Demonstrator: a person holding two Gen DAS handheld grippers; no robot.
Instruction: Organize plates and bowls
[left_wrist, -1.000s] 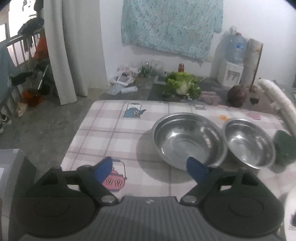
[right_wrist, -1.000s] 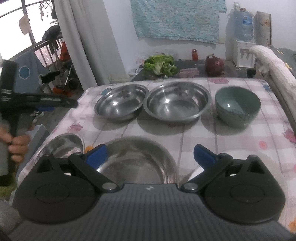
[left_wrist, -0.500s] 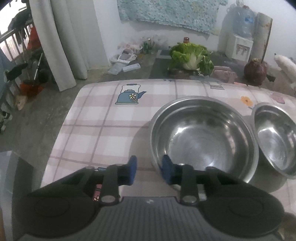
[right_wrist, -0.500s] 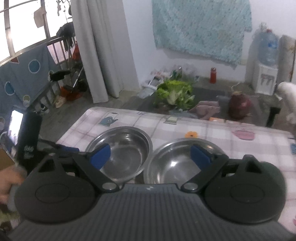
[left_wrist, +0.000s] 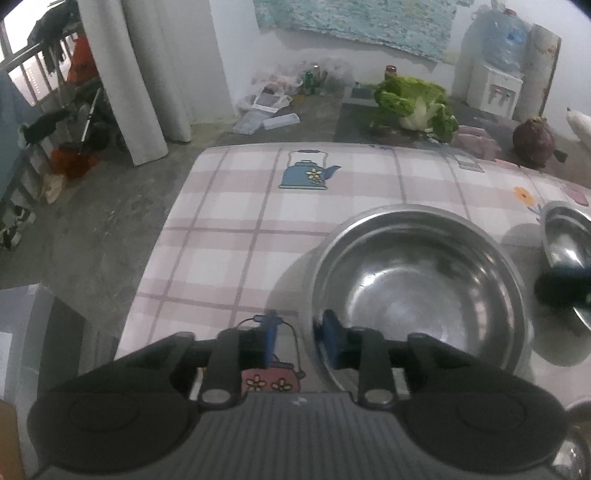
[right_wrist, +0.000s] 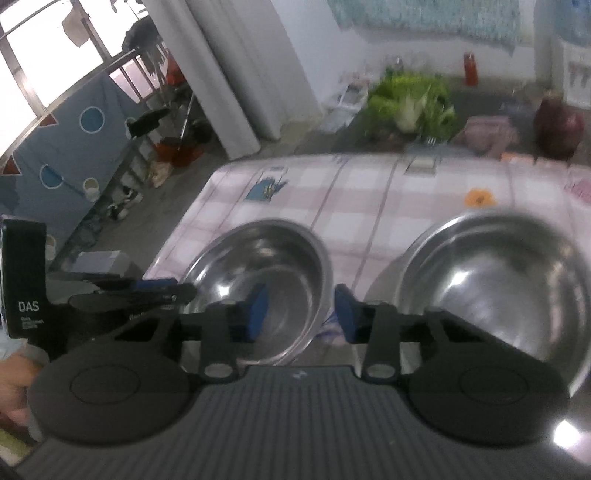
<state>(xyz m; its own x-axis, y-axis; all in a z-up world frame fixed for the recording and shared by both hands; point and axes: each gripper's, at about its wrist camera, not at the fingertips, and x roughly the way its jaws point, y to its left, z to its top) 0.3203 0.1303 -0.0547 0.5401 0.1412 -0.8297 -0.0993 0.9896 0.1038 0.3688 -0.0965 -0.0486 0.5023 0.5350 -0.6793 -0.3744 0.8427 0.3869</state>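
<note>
A steel bowl (left_wrist: 417, 291) stands on the checked tablecloth (left_wrist: 240, 229). My left gripper (left_wrist: 299, 338) straddles its near-left rim, one finger inside and one outside. Cloth shows between the outer pad and the rim, and the jaws are opening slightly. In the right wrist view the same bowl (right_wrist: 266, 266) sits left of a second steel bowl (right_wrist: 498, 277). My right gripper (right_wrist: 301, 312) straddles the first bowl's right rim. Its jaws are closing, with a gap still showing. The left gripper (right_wrist: 184, 291) shows at the bowl's left rim, and the right gripper (left_wrist: 565, 284) appears blurred beside the second bowl (left_wrist: 565, 236).
The table's left edge (left_wrist: 159, 240) drops to a concrete floor. Beyond the far edge lie a cabbage (left_wrist: 413, 107), a dark red round object (left_wrist: 533, 142) and a water dispenser (left_wrist: 495, 88). A curtain (left_wrist: 147, 74) hangs at the left. A hand (right_wrist: 14, 373) holds the left gripper.
The left gripper came forward and down onto the bowl's rim and its jaws narrowed. The right gripper swung from the near dishes to the far bowls and its wide jaws narrowed.
</note>
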